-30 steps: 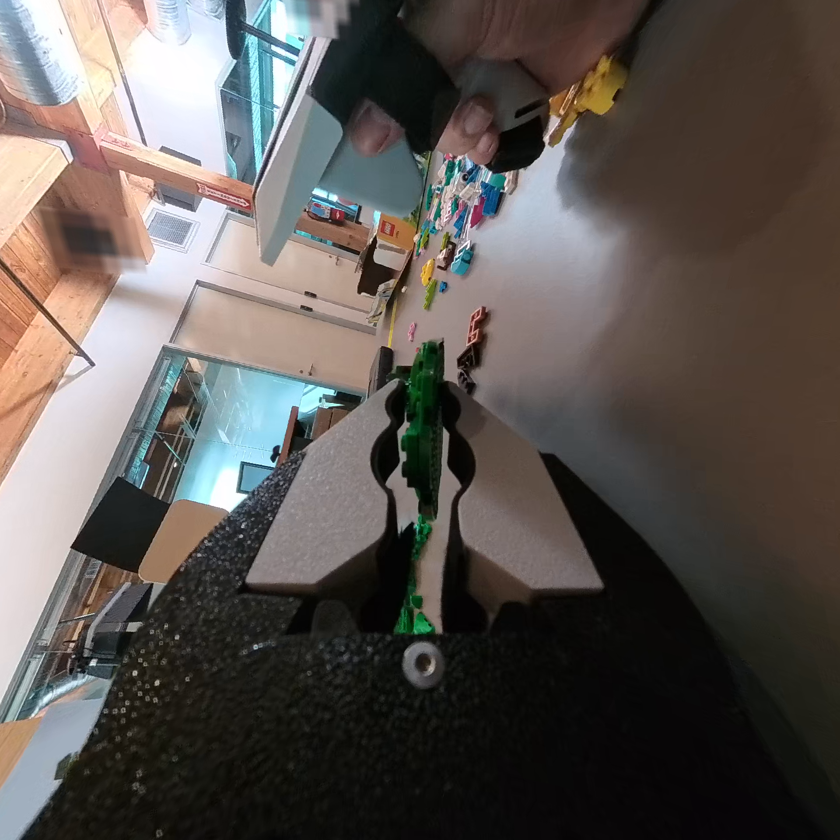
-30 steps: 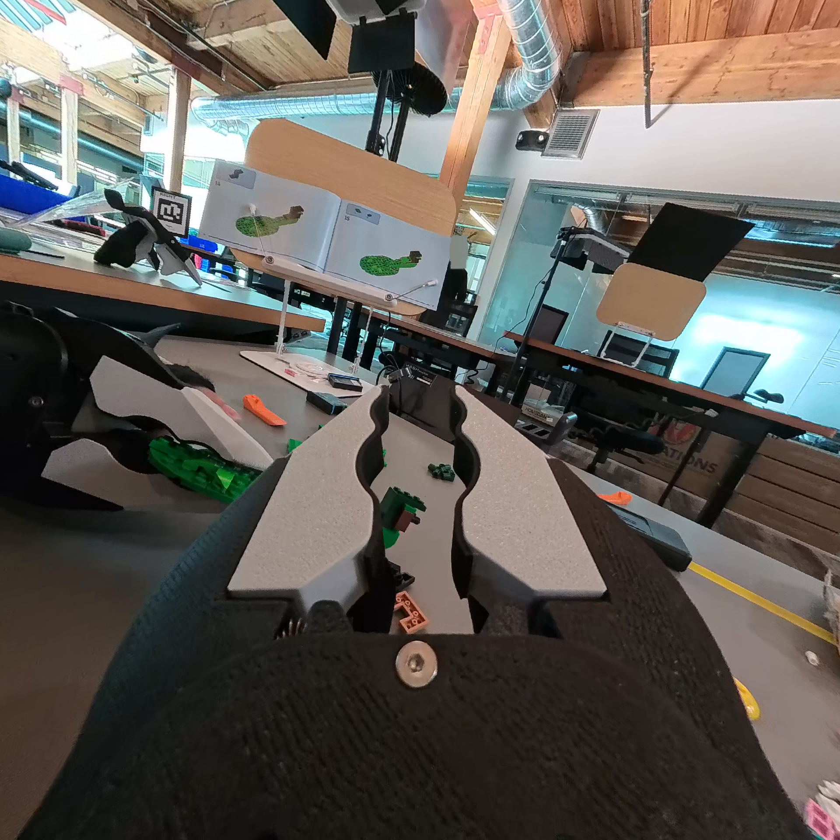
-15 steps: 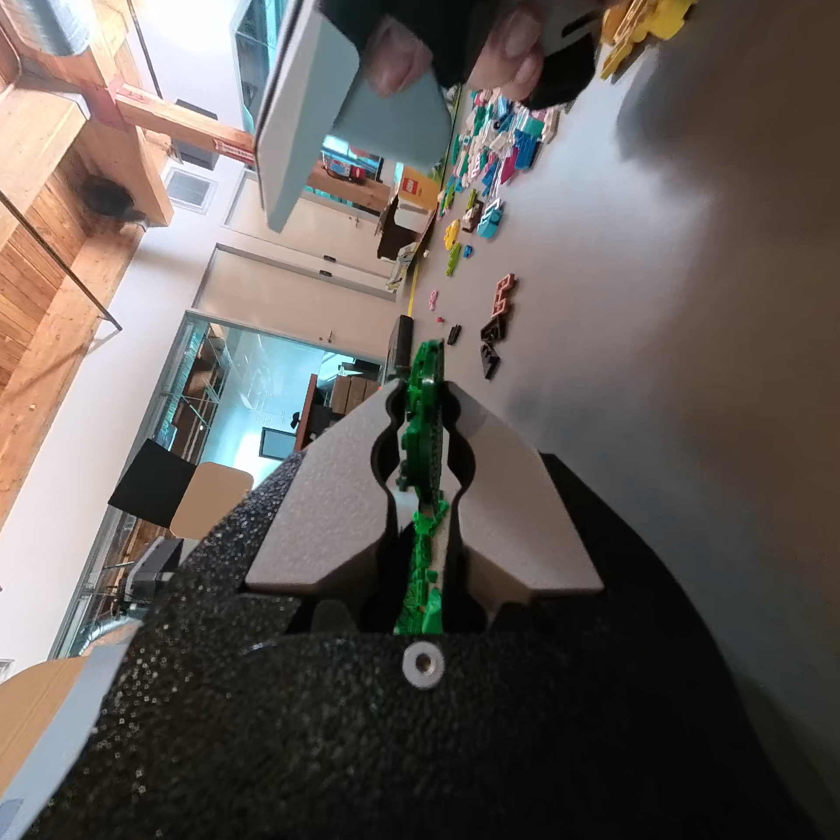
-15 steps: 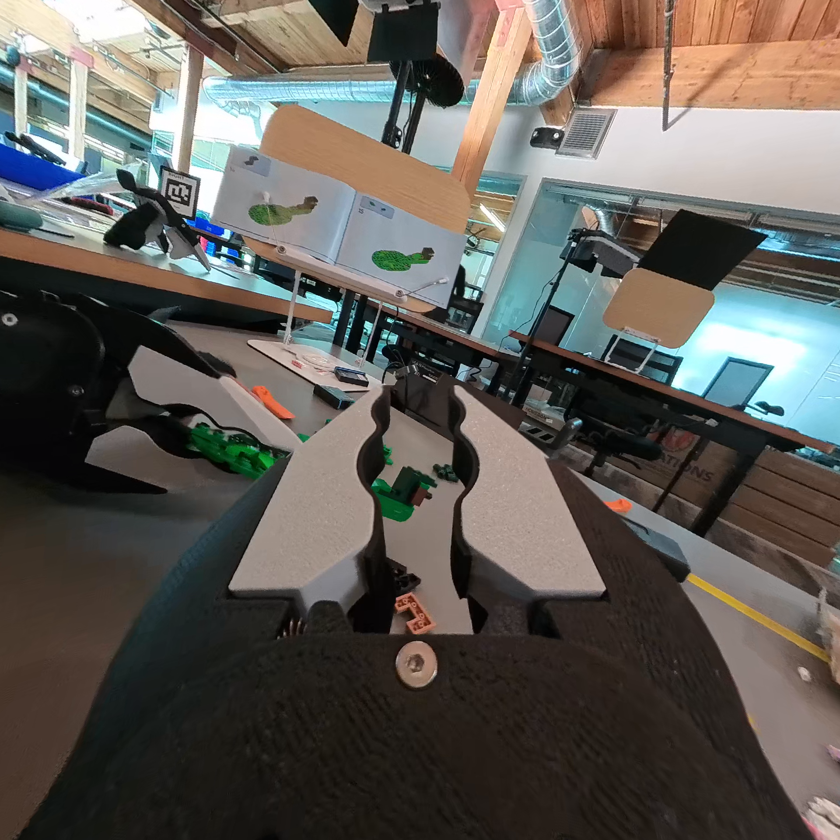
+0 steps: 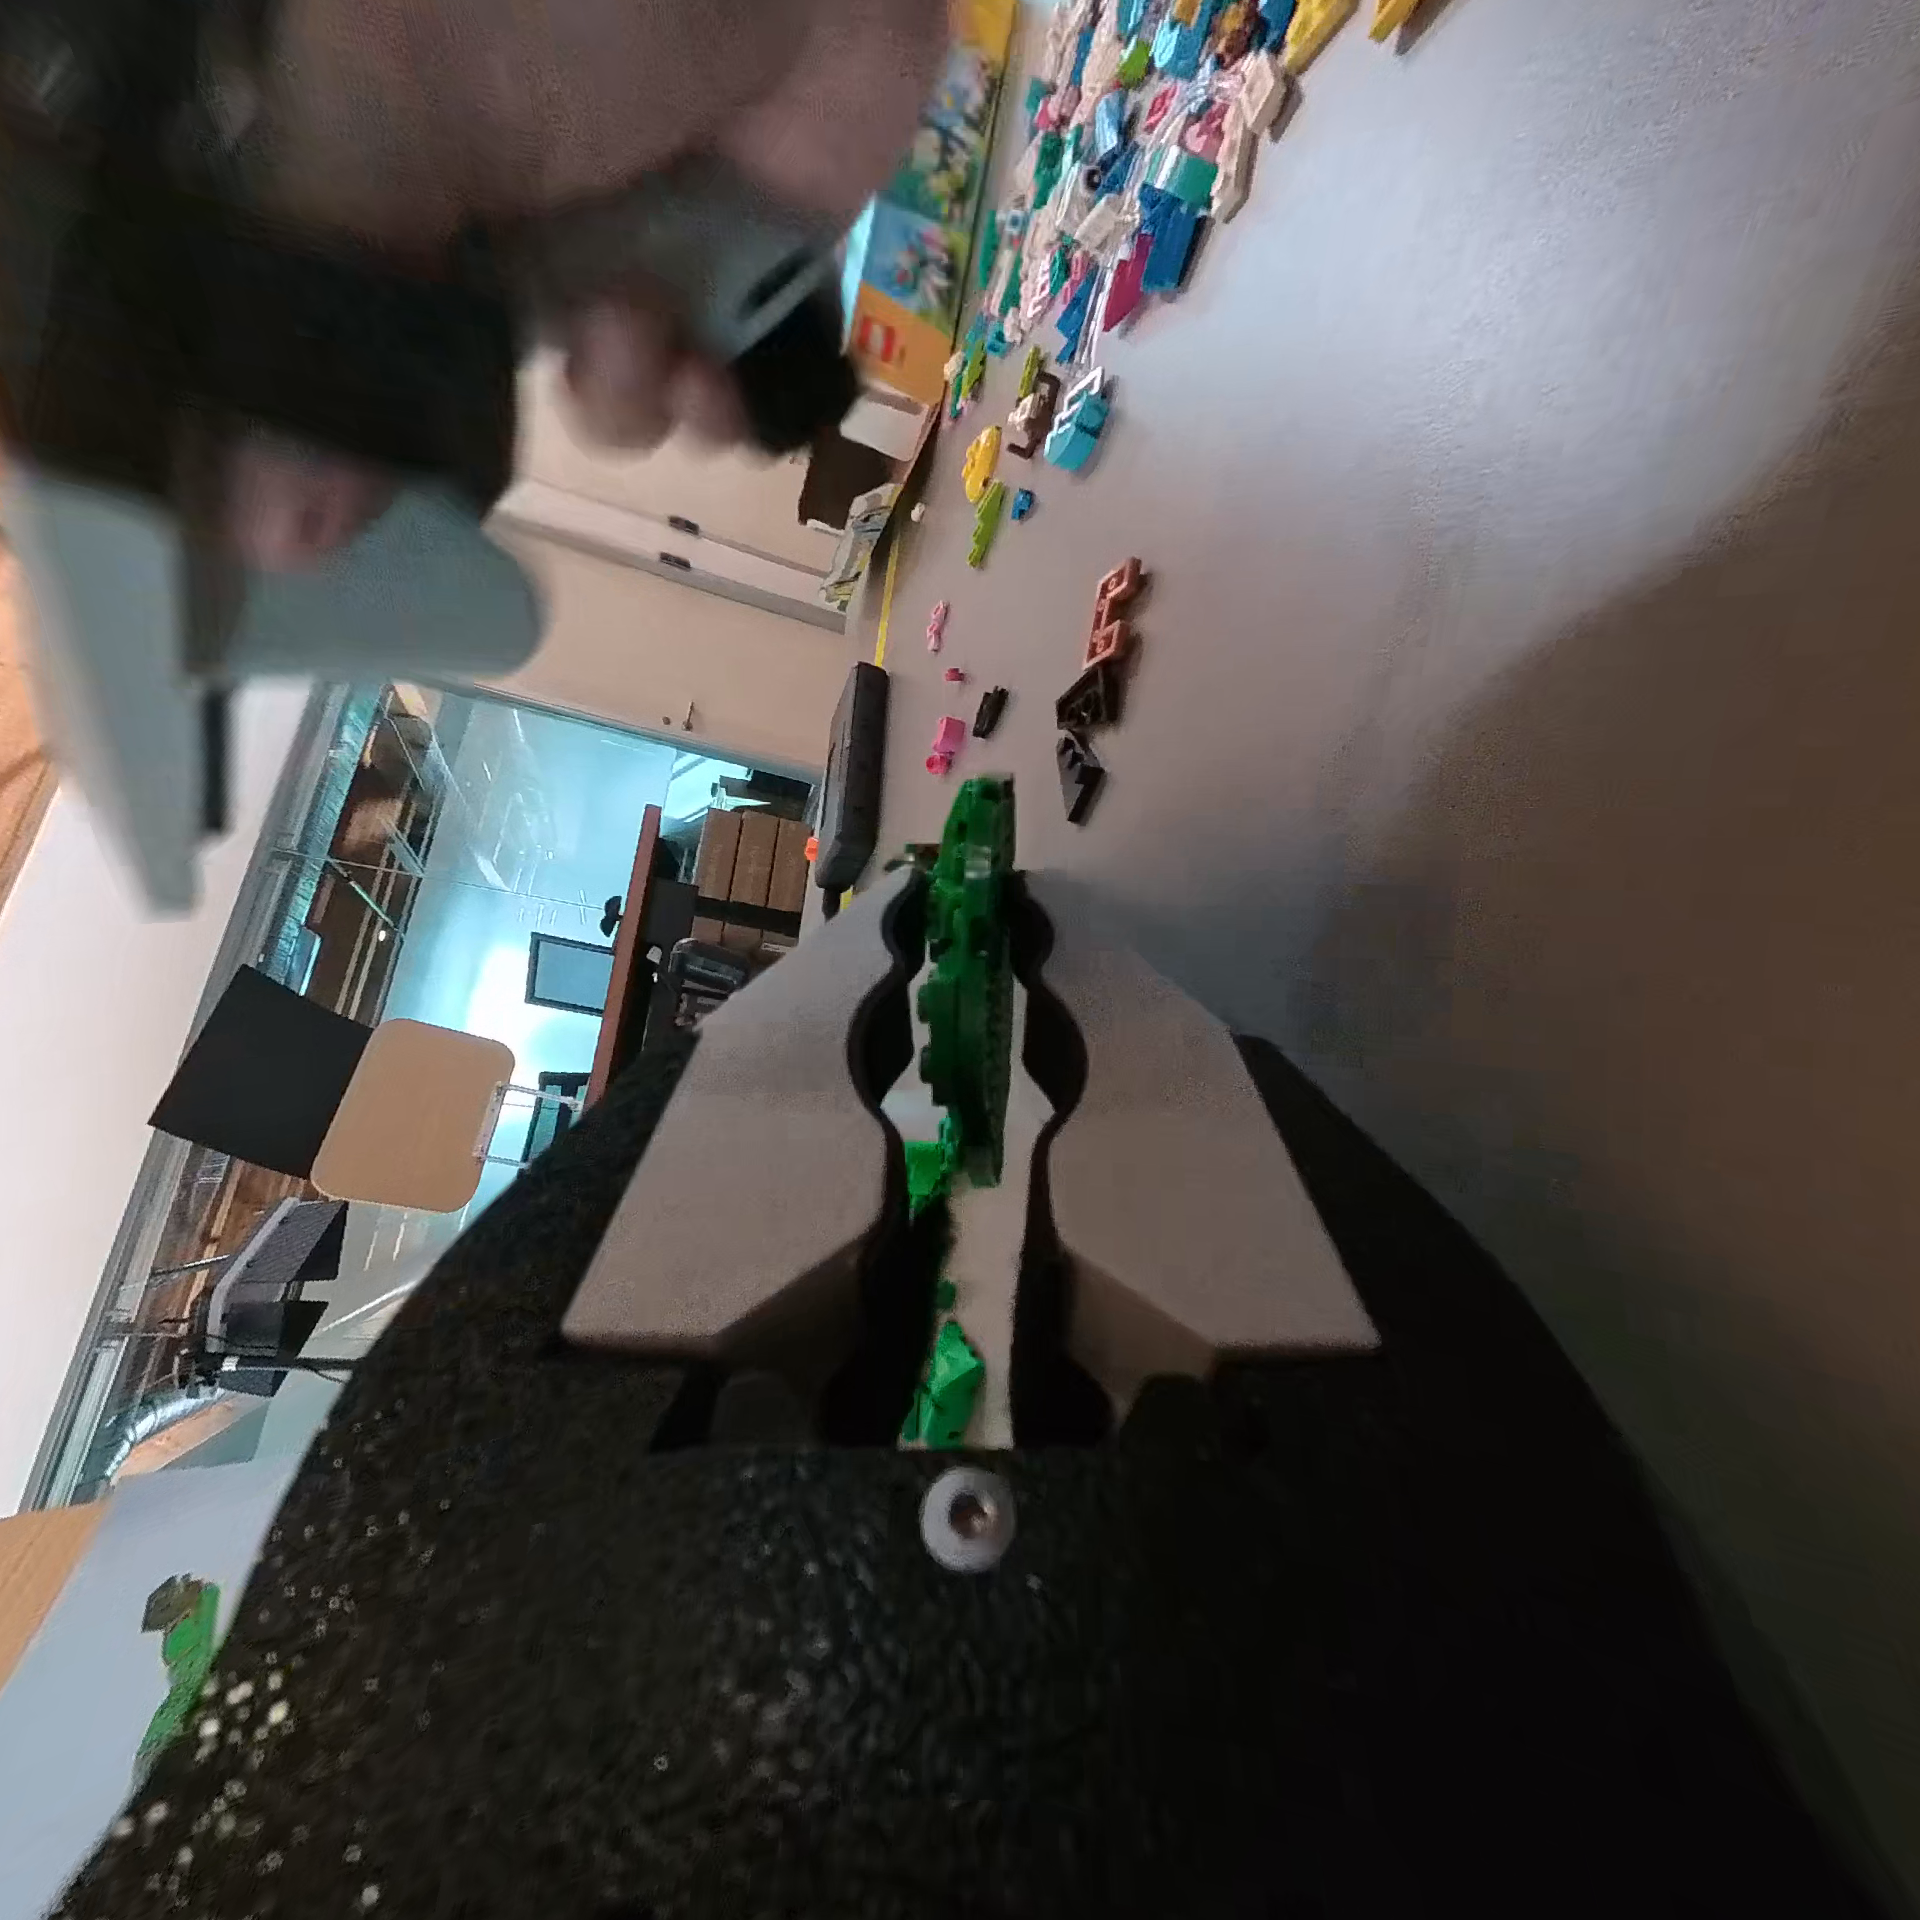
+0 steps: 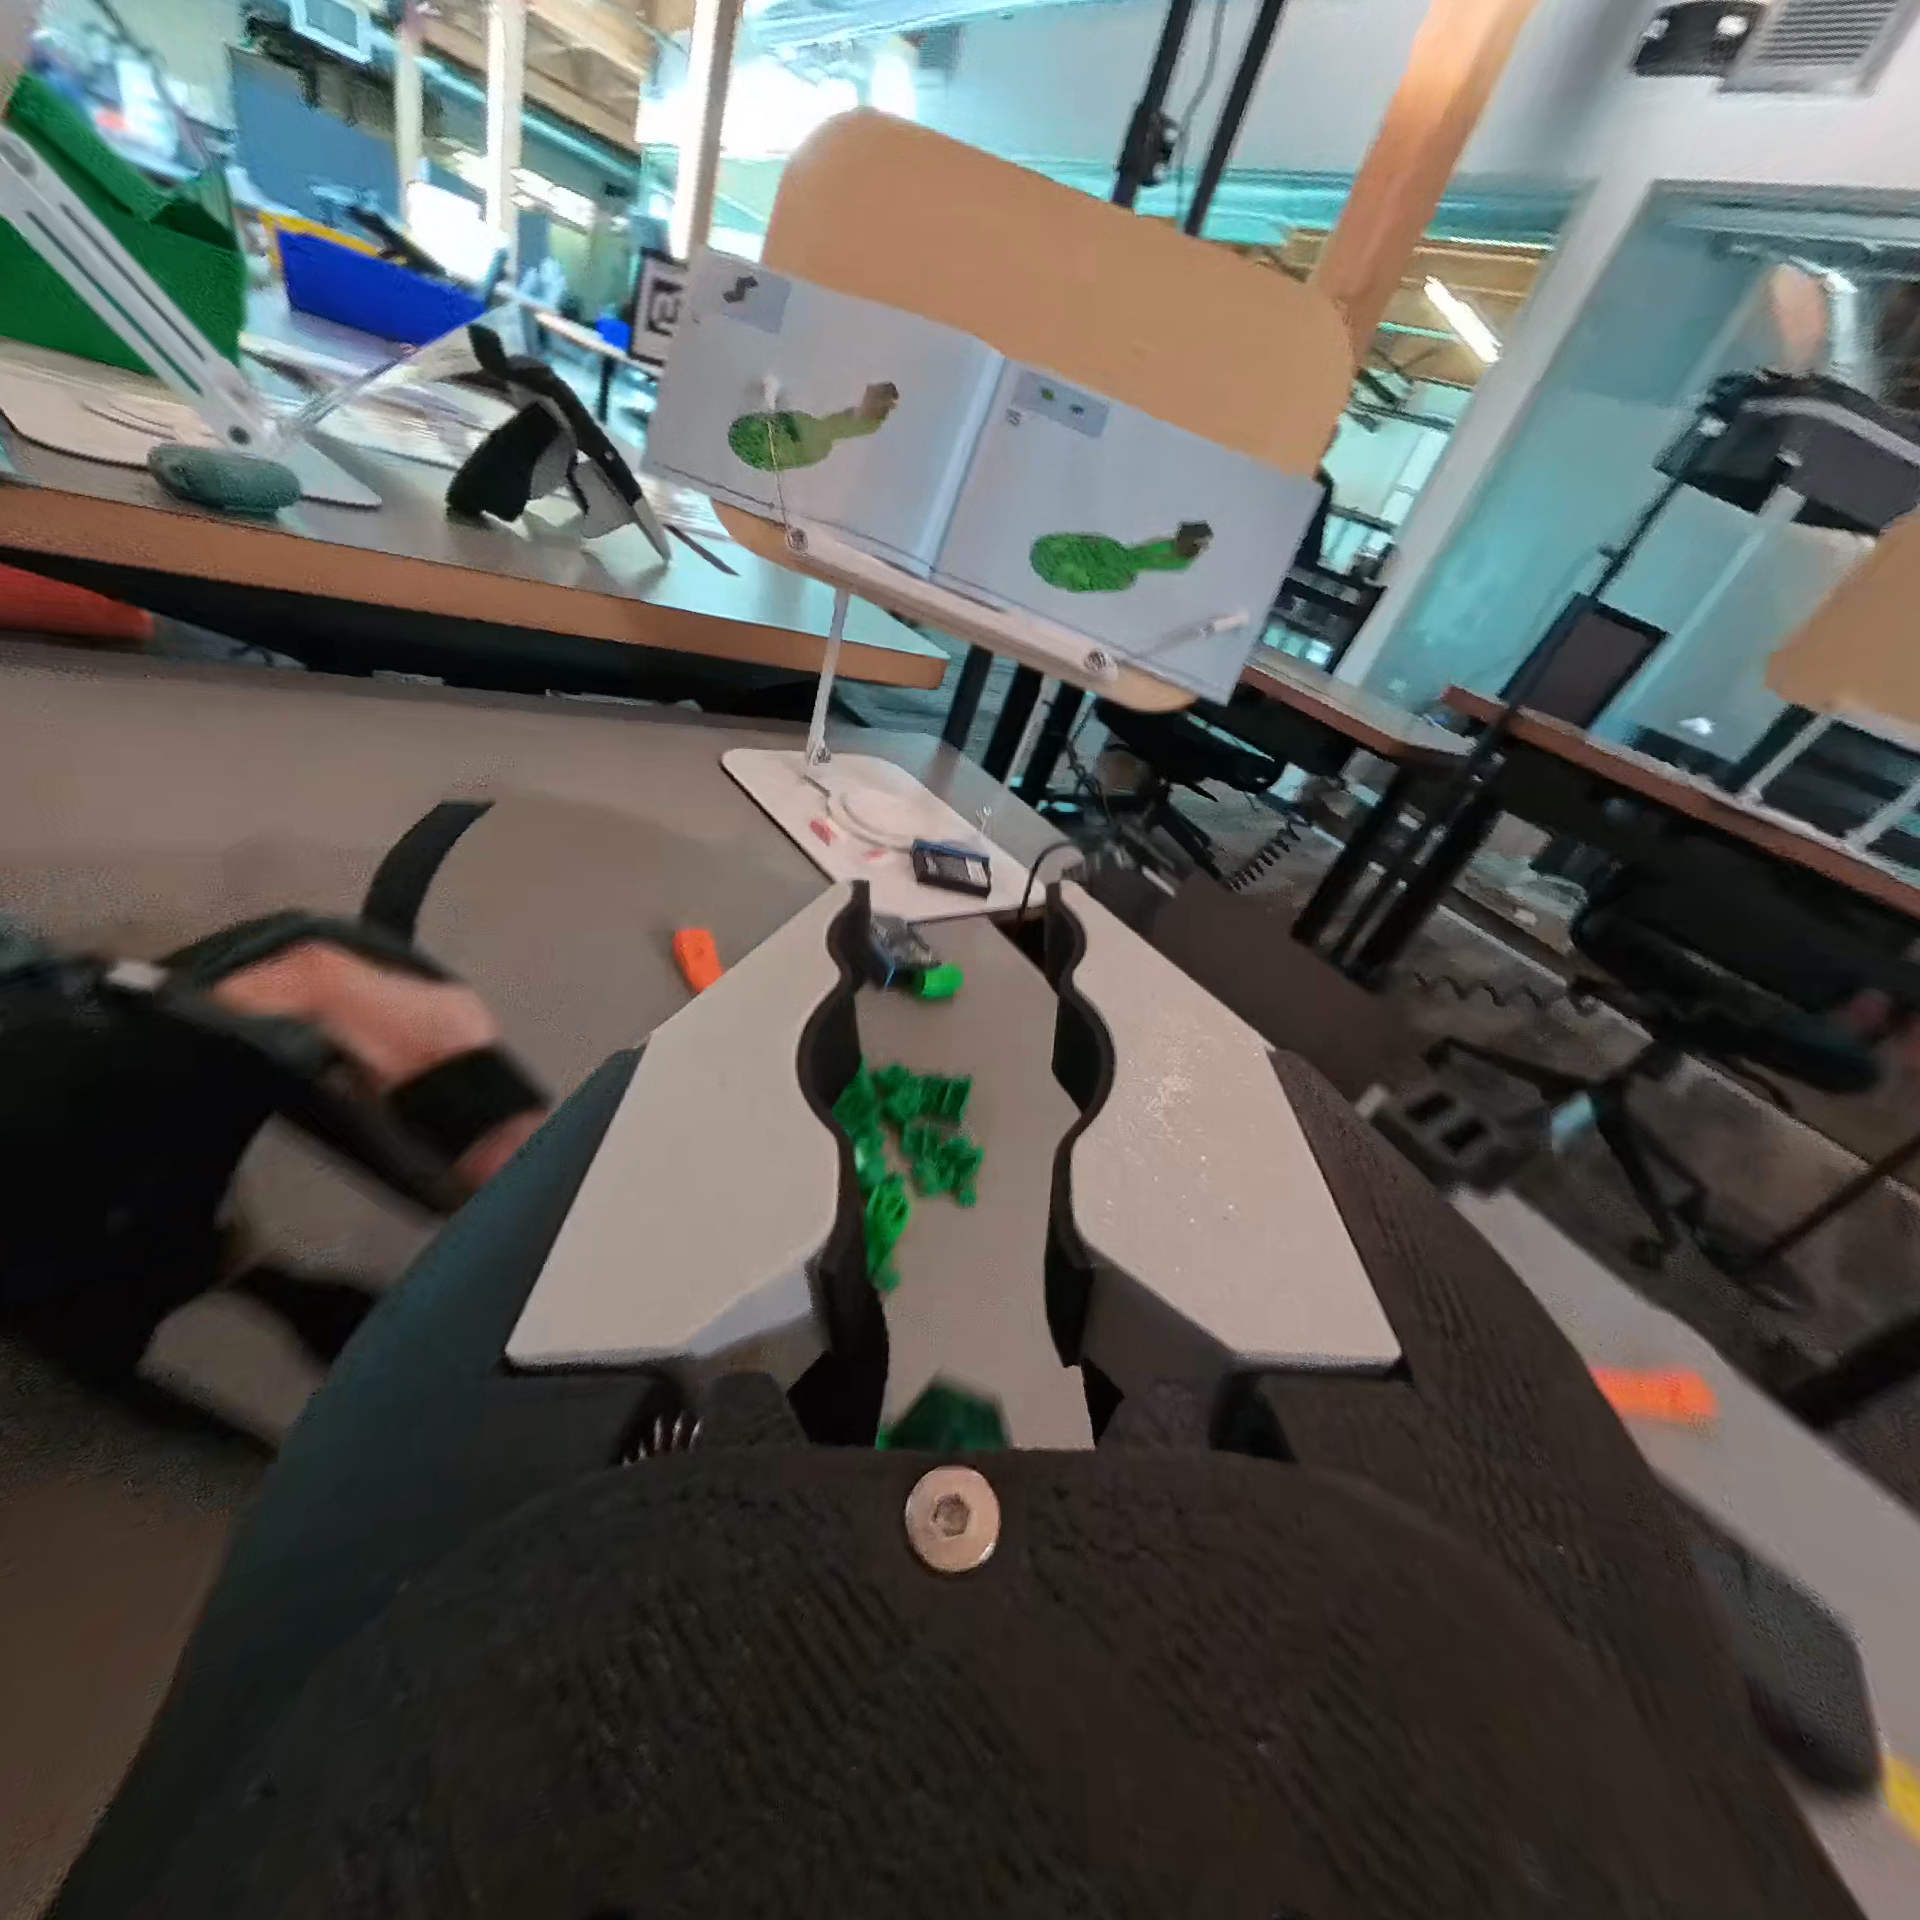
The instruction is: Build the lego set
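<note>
My left gripper (image 5: pixel 968 883) is shut on a flat green lego plate assembly (image 5: pixel 971 997), held on edge above the grey table (image 5: pixel 1455 520). My right gripper (image 6: pixel 954 904) is open and empty, low over the table, with a heap of small green lego pieces (image 6: pixel 914 1138) lying between its fingers (image 6: pixel 717 1164). The instruction booklet (image 6: pixel 966 488) stands open on a stand behind them. In the left wrist view the person's gloved hand on the right gripper (image 5: pixel 436 239) shows blurred at the upper left. The gloved hand on the left gripper (image 6: pixel 208 1091) shows at the left of the right wrist view.
A pile of coloured lego pieces (image 5: pixel 1112 197) lies at the far end of the table, next to the set's box (image 5: pixel 914 260). Brown and black bricks (image 5: pixel 1101 675) and small pink ones (image 5: pixel 943 727) lie nearer. An orange tool (image 6: pixel 698 954) and a small dark device (image 6: pixel 951 864) sit by the stand's base (image 6: pixel 852 810). Some 15 centimetres of space lies between my two pairs of fingers.
My right gripper has swung left and forward, off the brown brick and onto the green pieces. Its hand now fills the upper left of the left wrist view. The left gripper keeps its hold on the plate.
</note>
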Demonstrator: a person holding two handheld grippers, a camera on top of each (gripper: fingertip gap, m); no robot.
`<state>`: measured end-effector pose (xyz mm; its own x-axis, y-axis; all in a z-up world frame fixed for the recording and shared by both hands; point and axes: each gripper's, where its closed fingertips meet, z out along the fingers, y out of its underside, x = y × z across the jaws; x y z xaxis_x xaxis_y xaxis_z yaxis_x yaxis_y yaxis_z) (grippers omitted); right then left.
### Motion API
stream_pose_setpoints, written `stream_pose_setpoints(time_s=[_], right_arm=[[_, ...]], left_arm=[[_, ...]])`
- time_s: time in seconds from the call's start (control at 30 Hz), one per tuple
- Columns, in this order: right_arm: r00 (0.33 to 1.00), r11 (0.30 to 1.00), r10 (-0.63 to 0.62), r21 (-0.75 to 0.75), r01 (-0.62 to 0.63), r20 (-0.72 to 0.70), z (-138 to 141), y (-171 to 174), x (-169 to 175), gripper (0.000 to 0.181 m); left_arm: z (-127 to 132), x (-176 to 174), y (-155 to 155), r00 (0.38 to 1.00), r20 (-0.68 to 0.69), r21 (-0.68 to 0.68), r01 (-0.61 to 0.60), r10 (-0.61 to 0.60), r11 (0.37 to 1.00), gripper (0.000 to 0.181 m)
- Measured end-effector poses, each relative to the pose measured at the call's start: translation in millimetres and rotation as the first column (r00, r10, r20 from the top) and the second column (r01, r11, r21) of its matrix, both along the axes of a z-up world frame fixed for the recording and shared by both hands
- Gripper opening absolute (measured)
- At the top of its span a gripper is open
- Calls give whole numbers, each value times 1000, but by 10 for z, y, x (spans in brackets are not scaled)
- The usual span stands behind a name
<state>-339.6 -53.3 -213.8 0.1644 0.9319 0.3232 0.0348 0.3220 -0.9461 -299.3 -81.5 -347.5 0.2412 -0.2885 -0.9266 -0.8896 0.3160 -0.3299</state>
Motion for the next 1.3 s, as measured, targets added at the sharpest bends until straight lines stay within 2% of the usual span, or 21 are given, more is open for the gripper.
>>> stream_pose_setpoints(time_s=[0.17,0.3,0.37,0.43,0.5,0.6,0.67,0.7,0.77,0.87,0.93,0.97,1.03,1.13,1.2,1.23,1.3], right_arm=[[994,994,93,53,-96,54,390,304,-987,34],[981,982,187,-36,-185,56,485,434,-1863,35],[959,959,277,-80,-272,58,522,310,-2304,35],[885,884,456,-161,-439,96,508,-58,-2716,36],[820,831,546,-235,-505,170,426,-369,-3100,45],[829,870,493,-141,-473,264,272,-582,-3623,50],[874,923,370,-18,-384,314,177,-558,-3895,48],[903,939,315,46,-342,291,194,-526,-4003,42],[934,954,249,103,-282,258,214,-479,-4153,35],[936,952,218,150,-266,277,158,-500,-4262,19],[937,932,195,244,-269,289,135,-557,-4291,15],[938,906,170,327,-269,302,111,-576,-4305,12],[933,807,116,515,-289,342,23,-629,-4329,9],[888,576,27,719,-389,459,-261,-697,-4331,17],[893,417,-20,816,-401,449,-301,-716,-4281,24],[902,374,2,836,-402,432,-287,-763,-4223,27],[926,379,94,847,-372,365,-165,-833,-4048,28]], left_arm=[[-7,-27,21,1000,25,-16,-6,6,1000,13],[-10,-67,48,999,49,-30,-19,21,999,13],[-17,-71,56,998,51,-32,-20,22,999,13],[-27,-71,60,999,45,-33,-20,22,999,13],[-44,-72,62,999,35,-37,-21,22,999,13],[-60,-74,61,999,41,-49,-20,22,999,13],[-57,-80,67,997,72,-63,-19,23,998,12],[-52,-86,72,996,90,-71,-19,25,997,13],[-47,-97,74,994,106,-78,-21,29,997,13],[-52,-87,72,995,97,-74,-20,27,997,13],[-52,-78,68,995,96,-74,-15,22,997,13],[-49,-78,69,995,99,-75,-15,22,997,13],[-47,-79,69,994,104,-78,-14,22,997,13],[-52,-78,65,995,96,-75,-16,23,997,13],[-55,-77,60,996,91,-74,-15,22,997,13],[-56,-79,59,996,92,-75,-16,23,997,13],[-52,-85,62,995,100,-78,-16,24,997,13]])
